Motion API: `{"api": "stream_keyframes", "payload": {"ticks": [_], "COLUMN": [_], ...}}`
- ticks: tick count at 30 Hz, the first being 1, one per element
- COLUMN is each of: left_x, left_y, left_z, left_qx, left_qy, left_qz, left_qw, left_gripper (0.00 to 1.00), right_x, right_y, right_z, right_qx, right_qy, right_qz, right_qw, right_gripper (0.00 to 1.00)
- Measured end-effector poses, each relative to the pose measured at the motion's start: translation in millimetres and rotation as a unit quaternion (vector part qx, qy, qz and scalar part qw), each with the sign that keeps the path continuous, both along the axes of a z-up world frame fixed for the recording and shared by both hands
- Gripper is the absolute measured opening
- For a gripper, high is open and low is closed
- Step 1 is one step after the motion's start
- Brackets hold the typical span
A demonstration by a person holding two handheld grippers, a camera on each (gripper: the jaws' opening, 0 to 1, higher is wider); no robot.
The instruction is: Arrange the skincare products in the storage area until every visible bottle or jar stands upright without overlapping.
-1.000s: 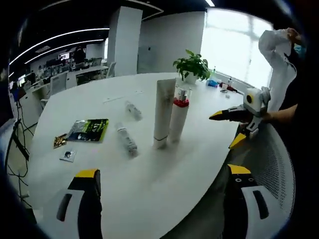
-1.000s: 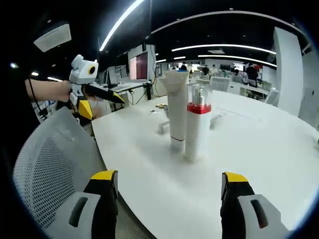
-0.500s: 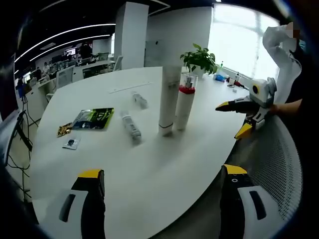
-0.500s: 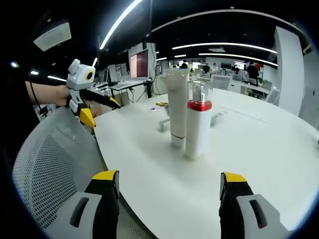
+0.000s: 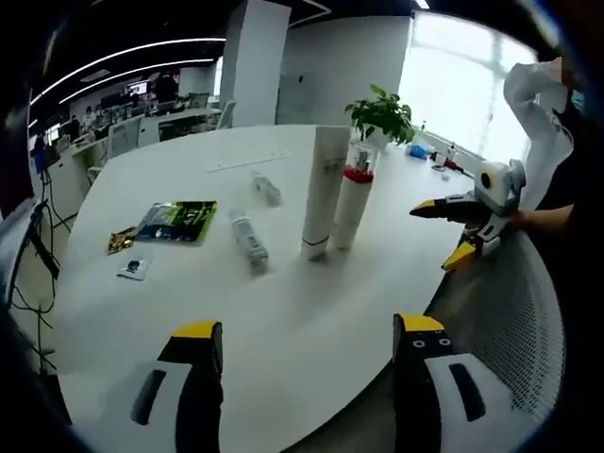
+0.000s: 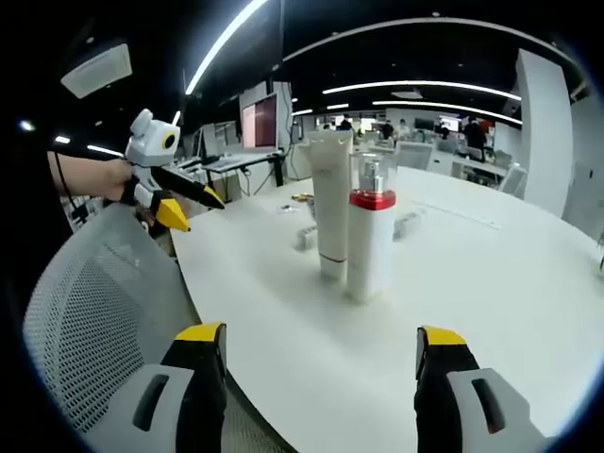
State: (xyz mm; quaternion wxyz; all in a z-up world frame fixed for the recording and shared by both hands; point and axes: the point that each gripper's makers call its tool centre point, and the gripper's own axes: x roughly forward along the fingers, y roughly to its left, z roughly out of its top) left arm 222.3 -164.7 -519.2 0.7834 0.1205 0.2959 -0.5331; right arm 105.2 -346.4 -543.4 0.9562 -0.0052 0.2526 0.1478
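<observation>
At the bottom of both views rise grey jaws with yellow tips and dark slots; a white sleeve (image 5: 535, 113) fills upper right of the left gripper view.

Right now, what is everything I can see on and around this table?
Table: one, white, round-edged, under everything.
Tube: one, white, upright on its cap, mid-table.
Pump bottle: one, white with red collar and clear cap, upright beside the tube.
Small bottles: two, pale, lying down.
Packet: one, green and black, flat.
Small sachets: two, near the packet.
Potted plant: one, green, far side.
Mesh chair: one, grey, at the table's edge.
Left hand-held gripper: yellow tips, open.
Right hand-held gripper: yellow tips, open.
</observation>
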Motion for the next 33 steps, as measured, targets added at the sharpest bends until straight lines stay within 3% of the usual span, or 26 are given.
{"api": "stream_keyframes", "payload": {"ticks": [7,16,22,26,28,33], "left_x": [14.6,43.9,71.3,82.9,87.2,98.3], "left_y": [-19.0,-44.8,-56.7,-68.4,-75.6,-90.5], "left_z": [-2.8,-7.8,-26.1,-29.1,-34.8,-47.5], "left_qx": [0.026,0.029,0.06,0.055,0.057,0.084], "left_qy": [-0.023,-0.022,-0.031,-0.024,-0.014,-0.023], "left_qz": [-0.002,0.016,0.047,0.067,0.07,0.074], "left_qw": [0.9994,0.9992,0.9966,0.996,0.9958,0.9935], "left_gripper": [0.47,0.44,0.41,0.39,0.39,0.38], "right_x": [0.0,0.0,-0.6,-1.0,-1.4,-1.6], "right_y": [0.0,-4.5,-5.6,-6.0,-5.5,-6.9], "right_z": [-0.7,-1.3,-2.5,-3.5,-4.1,-5.6], "right_qx": [-0.004,-0.005,-0.006,-0.007,-0.006,-0.009], "right_qy": [0.001,0.004,0.008,0.011,0.013,0.016], "right_qz": [0.003,-0.01,-0.013,-0.013,-0.012,-0.015], "right_qw": [1.0,0.9999,0.9999,0.9998,0.9998,0.9997], "right_gripper": [0.87,0.87,0.87,0.86,0.86,0.86]}}
